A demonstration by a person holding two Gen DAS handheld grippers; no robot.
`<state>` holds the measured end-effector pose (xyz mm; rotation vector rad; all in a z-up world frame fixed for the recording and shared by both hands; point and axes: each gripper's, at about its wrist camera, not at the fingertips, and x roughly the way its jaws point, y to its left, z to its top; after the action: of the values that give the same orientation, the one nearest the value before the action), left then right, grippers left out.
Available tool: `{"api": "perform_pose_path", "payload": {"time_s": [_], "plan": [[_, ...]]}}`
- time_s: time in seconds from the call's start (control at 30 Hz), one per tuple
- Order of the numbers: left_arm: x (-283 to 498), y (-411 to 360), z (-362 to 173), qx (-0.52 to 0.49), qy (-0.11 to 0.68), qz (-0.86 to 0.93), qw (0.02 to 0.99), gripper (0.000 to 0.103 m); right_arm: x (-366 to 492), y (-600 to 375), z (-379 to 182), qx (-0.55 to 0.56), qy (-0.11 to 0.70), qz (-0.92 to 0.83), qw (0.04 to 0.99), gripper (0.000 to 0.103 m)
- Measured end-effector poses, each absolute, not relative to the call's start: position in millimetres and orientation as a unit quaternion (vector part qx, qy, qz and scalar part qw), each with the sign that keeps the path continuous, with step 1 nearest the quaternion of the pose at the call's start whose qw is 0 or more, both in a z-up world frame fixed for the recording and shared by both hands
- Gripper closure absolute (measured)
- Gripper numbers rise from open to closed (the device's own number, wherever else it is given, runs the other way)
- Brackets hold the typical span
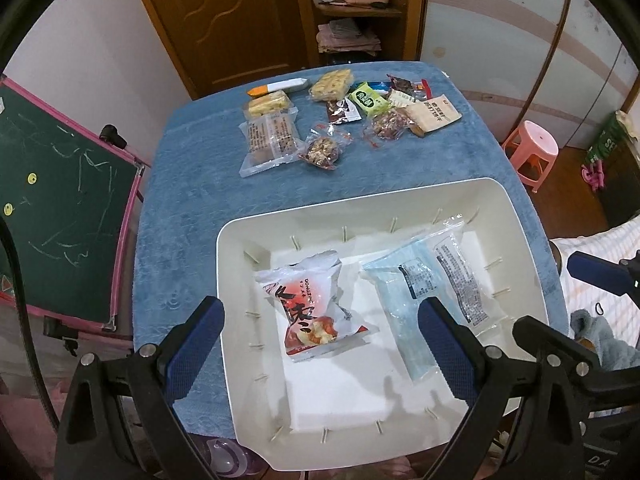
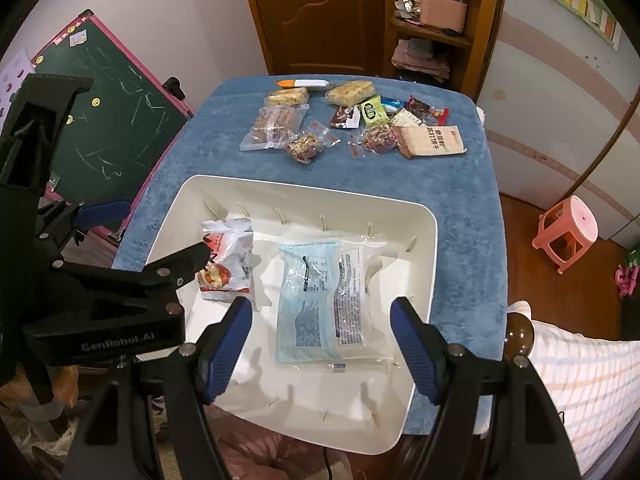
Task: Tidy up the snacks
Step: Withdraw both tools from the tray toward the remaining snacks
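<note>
A white bin (image 1: 516,216) (image 2: 424,280) sits on the near end of the blue-covered table. In it lie a red-and-white snack packet (image 1: 316,308) (image 2: 226,260) on the left and a clear pale-blue packet (image 1: 432,296) (image 2: 324,300) on the right. Several more wrapped snacks (image 1: 332,116) (image 2: 348,120) lie loose at the table's far end. My left gripper (image 1: 320,344) is open and empty above the red-and-white packet. My right gripper (image 2: 322,346) is open and empty above the pale-blue packet.
The blue table cover (image 1: 188,200) (image 2: 460,184) fills the middle. A chalkboard (image 1: 52,200) (image 2: 108,120) stands at the left. A pink stool (image 1: 530,152) (image 2: 568,232) stands at the right. A wooden door and shelf are behind the table.
</note>
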<state>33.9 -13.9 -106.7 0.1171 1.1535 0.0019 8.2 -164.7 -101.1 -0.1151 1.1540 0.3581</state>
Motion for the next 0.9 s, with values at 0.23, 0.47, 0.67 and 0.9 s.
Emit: {"api": "perform_pose_path", "payload": {"time_s": [0.23, 0.47, 0.67, 0.9], "plan": [[37, -14, -105, 0.059, 0.543, 0.002, 0.838, 0.006, 13, -161, -103, -0.051, 0.542, 0.17, 0.821, 0.031], [40, -10, -99, 0.051, 0.54, 0.007, 0.84, 0.006, 17, -162, -102, -0.047, 0.538, 0.166, 0.825, 0.031], [45, 0, -86, 0.038, 0.534, 0.016, 0.844, 0.006, 26, -170, -91, -0.023, 0.523, 0.157, 0.837, 0.031], [61, 13, -53, 0.027, 0.507, 0.021, 0.861, 0.006, 40, -181, -68, 0.006, 0.494, 0.142, 0.858, 0.031]]}}
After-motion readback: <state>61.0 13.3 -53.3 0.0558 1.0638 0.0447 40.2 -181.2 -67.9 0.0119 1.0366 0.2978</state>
